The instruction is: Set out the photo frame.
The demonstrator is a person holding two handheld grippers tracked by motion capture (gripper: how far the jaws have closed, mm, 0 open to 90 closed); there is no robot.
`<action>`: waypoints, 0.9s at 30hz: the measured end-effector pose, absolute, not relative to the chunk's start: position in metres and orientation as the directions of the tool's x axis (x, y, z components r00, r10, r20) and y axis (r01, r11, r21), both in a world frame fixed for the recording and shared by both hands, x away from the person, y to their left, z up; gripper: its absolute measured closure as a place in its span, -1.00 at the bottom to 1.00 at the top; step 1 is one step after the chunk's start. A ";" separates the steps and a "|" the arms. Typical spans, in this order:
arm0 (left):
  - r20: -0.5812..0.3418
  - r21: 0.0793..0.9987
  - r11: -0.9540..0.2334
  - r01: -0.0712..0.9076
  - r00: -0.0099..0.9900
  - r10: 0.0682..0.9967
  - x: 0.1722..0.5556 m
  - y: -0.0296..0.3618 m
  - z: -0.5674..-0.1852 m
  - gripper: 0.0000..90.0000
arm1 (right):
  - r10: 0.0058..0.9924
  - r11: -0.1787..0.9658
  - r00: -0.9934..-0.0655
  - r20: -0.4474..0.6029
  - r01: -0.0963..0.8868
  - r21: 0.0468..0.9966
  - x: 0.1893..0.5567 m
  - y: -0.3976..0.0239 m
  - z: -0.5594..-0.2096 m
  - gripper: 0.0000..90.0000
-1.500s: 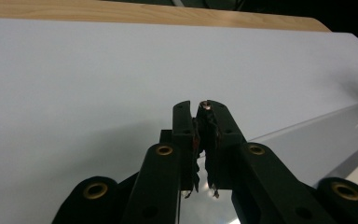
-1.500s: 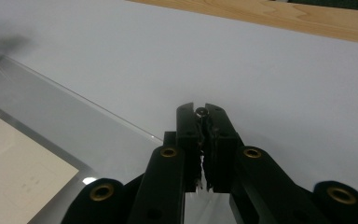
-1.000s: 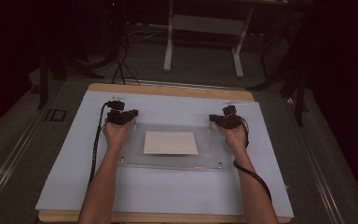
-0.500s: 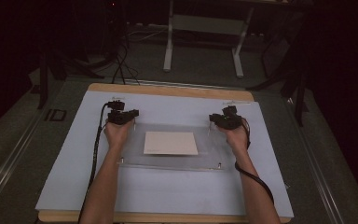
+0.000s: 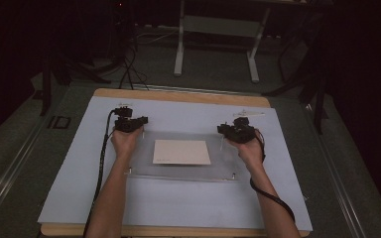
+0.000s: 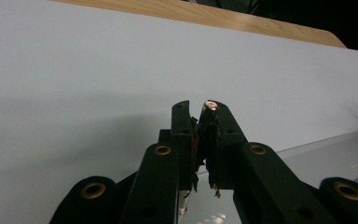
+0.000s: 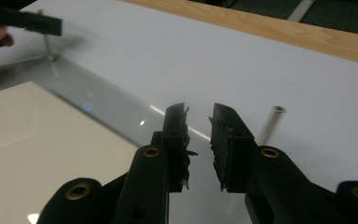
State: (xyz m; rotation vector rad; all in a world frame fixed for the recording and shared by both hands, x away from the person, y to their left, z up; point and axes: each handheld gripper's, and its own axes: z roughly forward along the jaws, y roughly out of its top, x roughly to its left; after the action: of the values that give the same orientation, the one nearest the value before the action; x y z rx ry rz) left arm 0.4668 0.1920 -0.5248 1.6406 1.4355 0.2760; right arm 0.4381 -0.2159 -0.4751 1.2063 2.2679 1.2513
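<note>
Wooden table [image 5: 178,95] under a pale blue-grey mat [image 5: 79,163] that covers nearly all of it. Clear acrylic sheet [image 5: 178,171] lies flat mid-mat, on small metal standoff posts at its corners; cream paper card [image 5: 182,152] sits centred under or on it, can't tell which. Person's forearms come in from the near edge, one hand at each far corner of the sheet. Left gripper [image 6: 200,108] at the far-left corner, jaws pressed together on the top of the corner post [image 6: 210,105], its copper-coloured tip poking out between the pads. Right gripper [image 7: 199,112] at the far-right corner, jaws have just been opening, now spread with nothing between them; the far-right post [image 7: 271,122] stands free just right of the jaws, not touched.
</note>
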 end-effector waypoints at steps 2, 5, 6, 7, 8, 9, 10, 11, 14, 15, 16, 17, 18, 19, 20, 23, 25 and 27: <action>-0.389 0.734 0.097 0.672 0.299 0.872 0.467 0.193 -0.526 0.83 | 0.766 0.285 -0.627 0.138 0.525 0.802 0.434 -0.209 -0.473 0.69; -0.394 0.733 0.101 0.673 0.298 0.870 0.467 0.193 -0.526 0.83 | 0.739 0.310 -0.661 0.129 0.504 0.806 0.427 -0.200 -0.467 0.69; -0.392 0.733 0.100 0.672 0.299 0.870 0.467 0.193 -0.526 0.83 | 0.730 0.317 -0.672 0.127 0.497 0.807 0.425 -0.197 -0.466 0.69; -0.394 0.733 0.101 0.673 0.298 0.870 0.467 0.193 -0.526 0.83 | 0.723 0.324 -0.680 0.125 0.493 0.807 0.422 -0.195 -0.464 0.69; -0.393 0.733 0.101 0.673 0.299 0.870 0.467 0.193 -0.526 0.83 | 0.713 0.335 -0.691 0.121 0.487 0.807 0.418 -0.191 -0.461 0.69; -0.394 0.733 0.101 0.673 0.298 0.870 0.467 0.193 -0.526 0.83 | 0.706 0.342 -0.698 0.117 0.481 0.807 0.416 -0.189 -0.460 0.69; -0.394 0.733 0.102 0.673 0.298 0.869 0.467 0.193 -0.526 0.83 | 0.697 0.345 -0.707 0.120 0.477 0.808 0.413 -0.187 -0.458 0.70; -0.394 0.734 0.101 0.672 0.298 0.870 0.467 0.193 -0.526 0.83 | 0.688 0.348 -0.715 0.124 0.475 0.808 0.411 -0.185 -0.456 0.70; -0.394 0.733 0.102 0.672 0.298 0.869 0.467 0.193 -0.526 0.83 | 0.668 0.357 -0.732 0.131 0.470 0.807 0.403 -0.180 -0.452 0.73; -0.395 0.732 0.102 0.673 0.298 0.869 0.467 0.193 -0.526 0.82 | 0.664 0.365 -0.737 0.127 0.468 0.805 0.400 -0.178 -0.450 0.73; -0.397 0.732 0.104 0.674 0.297 0.869 0.467 0.193 -0.526 0.82 | 0.661 0.371 -0.740 0.121 0.463 0.805 0.397 -0.176 -0.449 0.73; -0.395 0.732 0.103 0.673 0.297 0.869 0.467 0.193 -0.526 0.82 | 0.657 0.373 -0.744 0.120 0.460 0.806 0.394 -0.175 -0.448 0.73; -0.395 0.733 0.102 0.673 0.298 0.869 0.467 0.193 -0.526 0.82 | 0.654 0.374 -0.747 0.121 0.458 0.806 0.392 -0.174 -0.447 0.74; -0.395 0.733 0.102 0.673 0.298 0.869 0.467 0.193 -0.526 0.82 | 0.654 0.374 -0.747 0.121 0.458 0.806 0.392 -0.174 -0.447 0.74; -0.393 0.733 0.101 0.672 0.299 0.870 0.467 0.193 -0.526 0.82 | 0.645 0.376 -0.754 0.123 0.453 0.808 0.386 -0.171 -0.444 0.76; -0.396 0.734 0.104 0.671 0.299 0.868 0.467 0.193 -0.527 0.82 | 0.636 0.380 -0.762 0.122 0.446 0.811 0.380 -0.168 -0.440 0.78; -0.397 0.734 0.105 0.671 0.299 0.868 0.466 0.193 -0.527 0.82 | 0.628 0.389 -0.769 0.117 0.441 0.809 0.375 -0.165 -0.438 0.78; -0.399 0.735 0.107 0.670 0.299 0.867 0.466 0.193 -0.527 0.82 | 0.617 0.392 -0.778 0.120 0.436 0.810 0.370 -0.162 -0.436 0.79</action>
State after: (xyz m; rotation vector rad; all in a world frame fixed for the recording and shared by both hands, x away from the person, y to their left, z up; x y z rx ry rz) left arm 0.4663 0.1930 -0.5273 1.6213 1.4319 0.2616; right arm 0.3702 -0.1621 -0.4362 0.9395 2.4479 1.3305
